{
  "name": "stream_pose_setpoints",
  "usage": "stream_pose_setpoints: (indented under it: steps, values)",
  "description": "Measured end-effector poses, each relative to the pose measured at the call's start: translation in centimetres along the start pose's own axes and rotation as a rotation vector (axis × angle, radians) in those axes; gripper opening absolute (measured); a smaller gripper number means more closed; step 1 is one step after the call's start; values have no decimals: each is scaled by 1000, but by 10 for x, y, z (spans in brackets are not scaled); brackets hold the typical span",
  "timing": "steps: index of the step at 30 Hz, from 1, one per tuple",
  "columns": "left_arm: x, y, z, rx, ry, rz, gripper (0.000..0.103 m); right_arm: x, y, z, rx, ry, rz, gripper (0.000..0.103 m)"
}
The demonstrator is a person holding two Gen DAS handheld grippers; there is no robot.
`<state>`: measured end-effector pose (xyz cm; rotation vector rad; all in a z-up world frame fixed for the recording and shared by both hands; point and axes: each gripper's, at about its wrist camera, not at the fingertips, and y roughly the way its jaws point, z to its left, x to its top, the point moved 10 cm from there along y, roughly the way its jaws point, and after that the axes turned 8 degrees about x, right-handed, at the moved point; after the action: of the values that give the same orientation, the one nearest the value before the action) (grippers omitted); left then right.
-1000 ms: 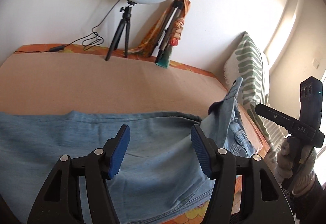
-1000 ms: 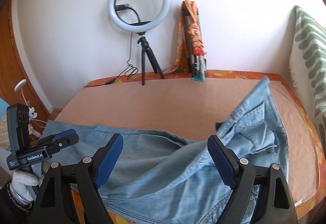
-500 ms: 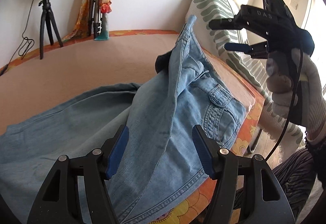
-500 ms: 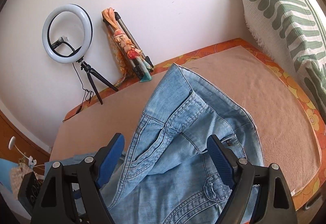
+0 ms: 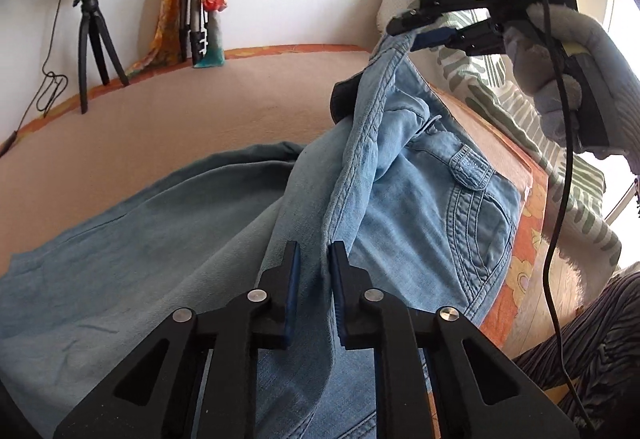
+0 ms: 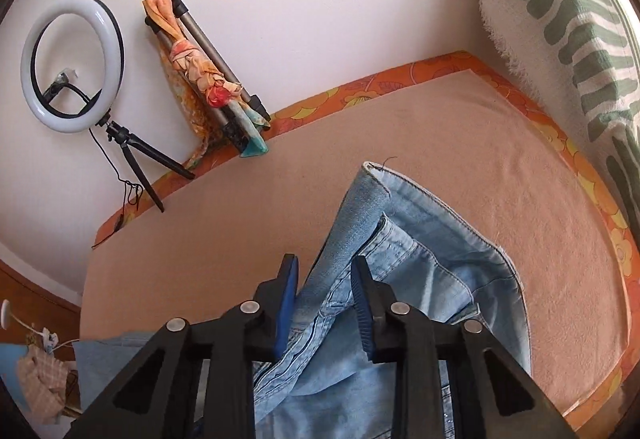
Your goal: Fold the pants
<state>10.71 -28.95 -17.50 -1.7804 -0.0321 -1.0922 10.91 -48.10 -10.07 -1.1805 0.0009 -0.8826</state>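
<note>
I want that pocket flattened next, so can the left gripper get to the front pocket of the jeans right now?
Probably not yet: the left gripper is closing on the jeans' raised seam, though the front pocket lies uncovered.

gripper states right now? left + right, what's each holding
Left tool: jaws closing, pads clamped on a raised seam of the jeans.
Right tool: jaws closing, gripping the jeans' waistband edge.

pants (image 5: 404, 199) | light blue denim | legs flat on bed, waistband edge lifted, bunched

Pants (image 5: 404, 199) on bed (image 5: 180, 127); ring light (image 6: 72, 63), tripod (image 6: 216, 79) behind; pillow (image 6: 568, 19) right.
</note>
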Motion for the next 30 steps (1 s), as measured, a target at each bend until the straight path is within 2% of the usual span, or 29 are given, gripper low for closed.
stream_pose_setpoints:
  steps: [3, 5, 13, 18, 23, 27, 29, 30]
  values:
    - [0, -1, 4, -25, -21, -5, 5, -11, -12, -12, 0, 3, -12, 6]
    - [0, -6, 1, -26, -5, -19, 4, -22, -23, -20, 31, 36, -24, 3]
    - [-5, -35, -19, -31, 79, -86, 2, -70, -85, -39, 116, 112, -72, 2]
    - [-19, -39, -20, -45, 75, -66, 2, -111, -113, -66, 136, 195, -109, 2]
    - [-30, -38, -29, -61, 98, -38, 2, -162, -94, -111, 111, 318, -50, 2]
    - [-33, -41, -31, -59, 99, -33, 3, -187, -68, -146, 80, 411, -2, 2]
    - [-33, -43, -28, -62, 89, -29, 11, -191, -64, -147, 92, 425, 11, 2]
    - [-32, -44, -26, -62, 82, -33, 19, -189, -66, -144, 81, 396, 8, 2]
